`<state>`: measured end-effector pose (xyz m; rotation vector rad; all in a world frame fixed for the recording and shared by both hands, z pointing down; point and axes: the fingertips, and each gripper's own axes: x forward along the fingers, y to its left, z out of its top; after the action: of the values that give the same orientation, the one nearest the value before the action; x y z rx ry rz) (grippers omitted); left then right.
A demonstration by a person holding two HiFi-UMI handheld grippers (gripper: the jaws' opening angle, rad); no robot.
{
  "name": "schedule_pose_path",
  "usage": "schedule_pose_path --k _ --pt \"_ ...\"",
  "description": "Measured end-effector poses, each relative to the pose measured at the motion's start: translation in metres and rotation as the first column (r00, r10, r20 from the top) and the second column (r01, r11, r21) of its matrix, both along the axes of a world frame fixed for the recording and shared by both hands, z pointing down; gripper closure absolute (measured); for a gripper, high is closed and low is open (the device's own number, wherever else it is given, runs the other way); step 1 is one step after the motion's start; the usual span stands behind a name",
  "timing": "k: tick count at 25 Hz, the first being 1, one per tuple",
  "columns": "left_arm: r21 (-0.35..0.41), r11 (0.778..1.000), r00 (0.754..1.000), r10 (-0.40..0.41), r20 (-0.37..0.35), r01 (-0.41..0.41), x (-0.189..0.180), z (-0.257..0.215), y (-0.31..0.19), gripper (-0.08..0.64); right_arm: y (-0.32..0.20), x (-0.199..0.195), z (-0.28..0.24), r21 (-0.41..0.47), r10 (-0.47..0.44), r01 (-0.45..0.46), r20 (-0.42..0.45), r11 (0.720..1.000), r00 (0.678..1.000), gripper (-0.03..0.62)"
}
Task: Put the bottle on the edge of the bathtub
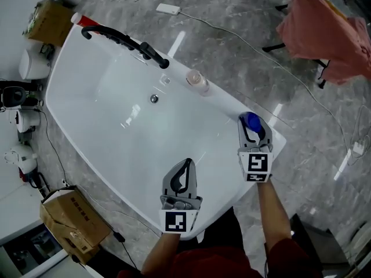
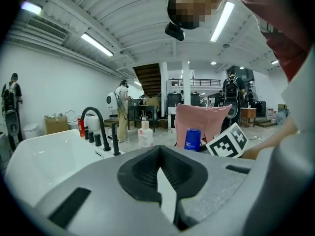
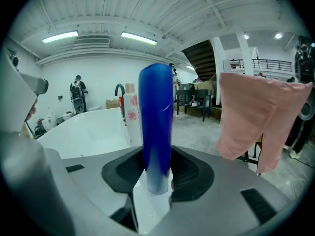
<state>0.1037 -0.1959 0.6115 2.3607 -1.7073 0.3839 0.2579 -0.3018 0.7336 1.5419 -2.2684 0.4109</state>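
A blue bottle [image 1: 250, 121] stands upright between the jaws of my right gripper [image 1: 253, 133], which is shut on it at the near right corner of the white bathtub [image 1: 232, 106]. In the right gripper view the blue bottle [image 3: 156, 122] rises from the pads over the tub's rim; whether its base touches the rim I cannot tell. My left gripper [image 1: 186, 164] hovers over the tub's near side, shut with nothing in it. From the left gripper view the blue bottle [image 2: 192, 139] shows beside the right gripper's marker cube.
A white bottle with a pink label [image 1: 197, 80] stands on the tub's far rim, close to the black faucet [image 1: 124, 41]. A pink cloth on a rack [image 1: 324, 30] hangs at the right. Cardboard boxes [image 1: 75, 216] sit by the tub's left side.
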Motion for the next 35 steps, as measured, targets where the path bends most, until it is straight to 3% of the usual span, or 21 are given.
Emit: schedule_pose_path --k 12,18,26,35 --pt "0.001 1.000 1.000 -0.002 -0.015 0.002 0.000 0.004 -0.012 0.555 -0.014 -0.016 0.014 0.045 -0.031 0.031 -0.007 0.999 0.999 0.437" --pt "0.017 1.000 1.000 0.013 -0.022 -0.013 0.000 -0.003 -0.010 0.555 -0.003 -0.016 0.018 -0.005 -0.029 0.029 -0.006 1.000 1.000 0.362" --pt "0.049 0.999 0.998 0.004 -0.064 -0.001 -0.023 -0.033 0.003 0.555 0.064 -0.019 0.011 -0.103 0.004 -0.006 -0.014 0.995 1.000 0.356" --pt "0.093 0.996 0.997 -0.012 -0.077 0.019 -0.079 -0.077 0.053 0.555 0.148 -0.053 -0.072 -0.054 0.026 -0.025 0.012 0.998 1.000 0.356"
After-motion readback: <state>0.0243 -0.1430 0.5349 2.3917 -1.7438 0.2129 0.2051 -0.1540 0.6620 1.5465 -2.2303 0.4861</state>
